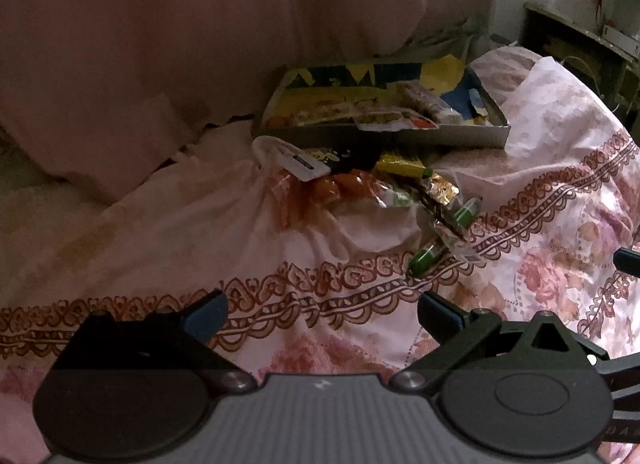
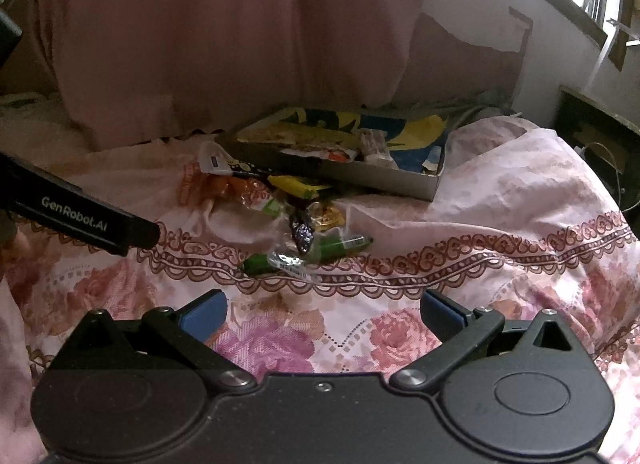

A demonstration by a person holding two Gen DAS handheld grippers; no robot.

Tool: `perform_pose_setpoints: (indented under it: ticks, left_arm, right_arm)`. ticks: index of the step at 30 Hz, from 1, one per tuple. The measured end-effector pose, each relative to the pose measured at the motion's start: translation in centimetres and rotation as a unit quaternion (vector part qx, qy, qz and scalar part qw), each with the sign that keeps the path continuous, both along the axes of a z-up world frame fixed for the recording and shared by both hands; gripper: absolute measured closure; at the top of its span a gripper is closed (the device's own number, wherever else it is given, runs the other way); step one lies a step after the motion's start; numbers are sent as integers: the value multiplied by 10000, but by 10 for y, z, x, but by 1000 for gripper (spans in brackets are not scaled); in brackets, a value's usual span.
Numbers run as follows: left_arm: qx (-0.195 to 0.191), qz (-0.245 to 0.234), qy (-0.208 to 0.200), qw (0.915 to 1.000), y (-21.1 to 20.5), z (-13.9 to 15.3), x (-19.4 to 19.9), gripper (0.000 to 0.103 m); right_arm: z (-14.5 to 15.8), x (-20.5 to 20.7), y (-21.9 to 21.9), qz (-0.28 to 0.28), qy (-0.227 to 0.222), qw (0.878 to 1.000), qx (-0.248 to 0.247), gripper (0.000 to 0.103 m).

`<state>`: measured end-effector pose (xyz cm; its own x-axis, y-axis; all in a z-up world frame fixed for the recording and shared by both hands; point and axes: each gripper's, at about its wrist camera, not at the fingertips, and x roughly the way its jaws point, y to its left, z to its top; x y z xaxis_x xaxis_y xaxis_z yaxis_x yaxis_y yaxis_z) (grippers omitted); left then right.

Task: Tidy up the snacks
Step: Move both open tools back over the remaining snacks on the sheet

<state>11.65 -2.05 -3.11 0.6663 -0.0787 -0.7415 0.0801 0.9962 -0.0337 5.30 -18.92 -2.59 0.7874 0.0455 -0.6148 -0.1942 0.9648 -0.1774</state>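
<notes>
A shallow cardboard box (image 1: 440,135) (image 2: 400,179) holding several snack packs lies on a floral bedsheet. In front of it sits a loose pile of snacks: an orange packet (image 1: 340,185) (image 2: 232,185), a yellow bar (image 1: 400,163) (image 2: 298,185), a gold foil wrapper (image 1: 438,187) (image 2: 326,215), green wrapped candies (image 1: 426,258) (image 2: 340,244) and a white packet (image 1: 296,161) (image 2: 214,161). My left gripper (image 1: 322,314) is open, short of the pile, nothing between its fingers. My right gripper (image 2: 324,314) is open too, just before the green candies.
Pink pillows (image 1: 160,43) (image 2: 224,31) stand behind the box. The floral bedsheet (image 1: 540,244) (image 2: 520,264) is rumpled and rises at the right. The left gripper's body (image 2: 80,215) reaches in at the right wrist view's left edge. A dark shelf (image 1: 580,43) is at far right.
</notes>
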Motion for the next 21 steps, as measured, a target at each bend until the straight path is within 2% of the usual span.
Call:
perform_pose_setpoints:
  ticks: [9, 15, 21]
  left_arm:
    - [-45, -181, 283, 9994, -4, -5, 18, 0]
    - [12, -417, 291, 9987, -8, -3, 39, 0]
    - [-203, -700, 386, 9966, -15, -2, 68, 0]
  right_arm:
    - [-4, 12, -1, -68, 189, 9997, 118, 1]
    - [-5, 23, -6, -137, 248, 9994, 219, 1]
    - [-6, 40, -17, -382, 336, 9978, 421, 1]
